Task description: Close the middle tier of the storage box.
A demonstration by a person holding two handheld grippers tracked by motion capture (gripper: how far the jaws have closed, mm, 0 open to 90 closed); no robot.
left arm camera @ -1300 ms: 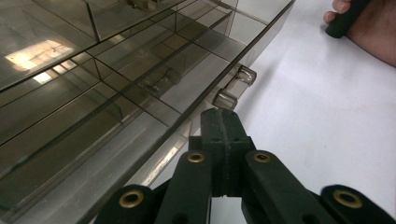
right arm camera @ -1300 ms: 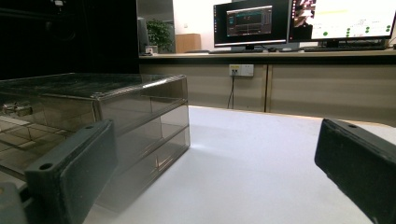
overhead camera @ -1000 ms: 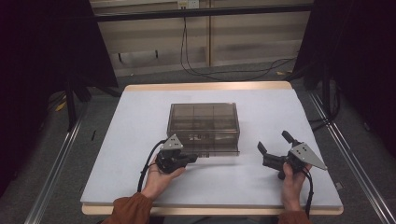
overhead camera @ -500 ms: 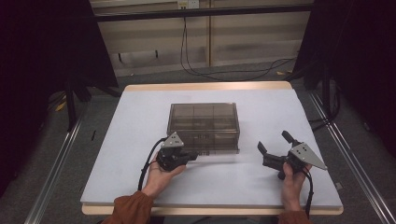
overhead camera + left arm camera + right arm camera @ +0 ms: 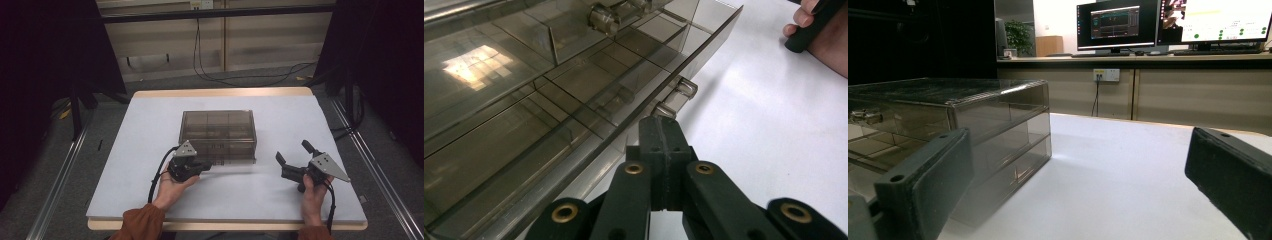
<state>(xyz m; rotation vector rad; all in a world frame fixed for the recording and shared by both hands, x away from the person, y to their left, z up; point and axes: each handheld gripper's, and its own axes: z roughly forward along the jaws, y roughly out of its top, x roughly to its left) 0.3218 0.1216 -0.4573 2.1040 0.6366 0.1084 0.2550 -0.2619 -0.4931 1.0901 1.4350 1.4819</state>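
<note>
The left gripper (image 5: 204, 164) has its jaws clenched together with nothing between them, the tips right at the near front edge of the smoky plastic drawer box (image 5: 218, 132), beside a small clear drawer handle (image 5: 684, 89). The box sits mid-table on the white table (image 5: 150, 125), with bare surface on every side. To the right, the right gripper (image 5: 291, 159) rests with jaws spread wide and empty, well apart from the box's right edge.

Your white worktop (image 5: 150, 150) under it all, monitors (image 5: 1168, 22) glowing on the desk (image 5: 1128, 59) ahead of you, wall socket (image 5: 1106, 75) below, potted plant (image 5: 1019, 35) left, cables (image 5: 240, 77) trailing over the floor.
</note>
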